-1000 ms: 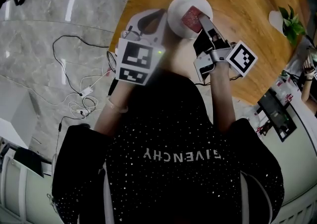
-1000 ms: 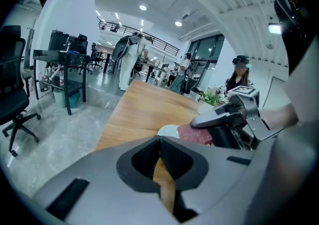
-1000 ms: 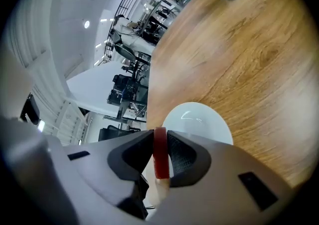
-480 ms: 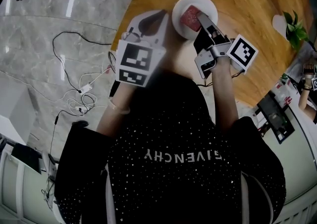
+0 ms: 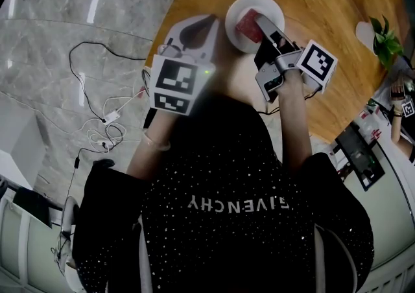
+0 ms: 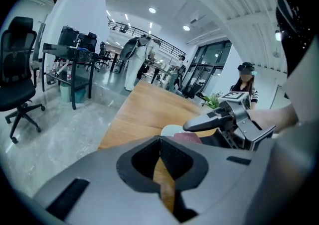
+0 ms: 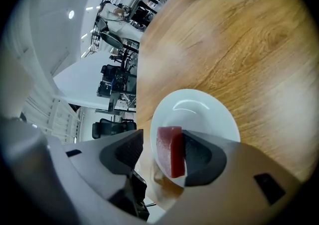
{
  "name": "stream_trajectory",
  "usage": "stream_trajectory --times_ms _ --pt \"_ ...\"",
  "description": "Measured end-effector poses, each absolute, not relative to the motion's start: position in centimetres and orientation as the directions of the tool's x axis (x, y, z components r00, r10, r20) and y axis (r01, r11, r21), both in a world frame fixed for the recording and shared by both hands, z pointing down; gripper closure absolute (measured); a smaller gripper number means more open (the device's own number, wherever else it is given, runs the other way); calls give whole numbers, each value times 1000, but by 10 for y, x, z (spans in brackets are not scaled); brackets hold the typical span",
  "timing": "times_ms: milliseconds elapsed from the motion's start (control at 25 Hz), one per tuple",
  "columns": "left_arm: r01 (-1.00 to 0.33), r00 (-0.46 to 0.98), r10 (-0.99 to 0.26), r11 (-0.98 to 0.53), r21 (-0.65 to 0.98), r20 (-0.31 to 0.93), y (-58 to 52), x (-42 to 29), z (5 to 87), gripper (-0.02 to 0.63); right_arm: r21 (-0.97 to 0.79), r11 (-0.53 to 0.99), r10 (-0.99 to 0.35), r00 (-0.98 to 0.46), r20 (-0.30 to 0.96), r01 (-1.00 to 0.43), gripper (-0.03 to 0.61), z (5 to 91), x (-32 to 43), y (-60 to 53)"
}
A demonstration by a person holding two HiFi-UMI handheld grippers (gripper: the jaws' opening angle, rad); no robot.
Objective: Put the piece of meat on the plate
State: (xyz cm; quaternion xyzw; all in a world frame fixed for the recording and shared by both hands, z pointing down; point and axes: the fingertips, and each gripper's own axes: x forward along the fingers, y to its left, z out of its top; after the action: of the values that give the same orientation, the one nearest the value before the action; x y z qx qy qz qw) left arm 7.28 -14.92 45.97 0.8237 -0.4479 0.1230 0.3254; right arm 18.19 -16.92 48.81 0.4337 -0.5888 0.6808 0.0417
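Note:
A red slab of meat (image 7: 171,150) stands on edge over the white plate (image 7: 199,109) on the wooden table. My right gripper (image 7: 163,152) straddles it with its jaws opening. The meat leans on the right pad (image 7: 197,154), and a gap shows to the left pad. From the head view the meat (image 5: 248,26) lies within the plate (image 5: 233,10) under the right gripper (image 5: 259,21). My left gripper (image 5: 209,21) hovers just left of the plate, its fingertips (image 6: 160,142) met on nothing. In the left gripper view, the plate (image 6: 169,130) and meat (image 6: 187,138) lie just ahead.
The round wooden table (image 5: 324,0) ends at a curved edge near me, with marble floor and loose cables (image 5: 107,120) to the left. A small potted plant (image 5: 382,32) stands at the far right. An office chair (image 6: 17,69) stands beyond on the floor.
The right gripper has tipped slightly over the plate while the meat keeps its place on the plate. The left gripper has stayed put.

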Motion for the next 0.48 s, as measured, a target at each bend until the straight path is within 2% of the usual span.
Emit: stream_trajectory --times_ms 120,320,480 --pt "-818 567 -658 -385 427 494 -149 71 460 604 -745 -297 -447 -603 661 -597 315 486 183 -169" --pt "-812 578 -654 -398 428 489 -151 71 458 604 -691 -290 -451 -542 709 -662 275 483 189 -170" --pt "-807 585 -650 -412 422 484 -154 71 458 604 -654 -278 -477 -489 730 -704 272 480 199 -172"
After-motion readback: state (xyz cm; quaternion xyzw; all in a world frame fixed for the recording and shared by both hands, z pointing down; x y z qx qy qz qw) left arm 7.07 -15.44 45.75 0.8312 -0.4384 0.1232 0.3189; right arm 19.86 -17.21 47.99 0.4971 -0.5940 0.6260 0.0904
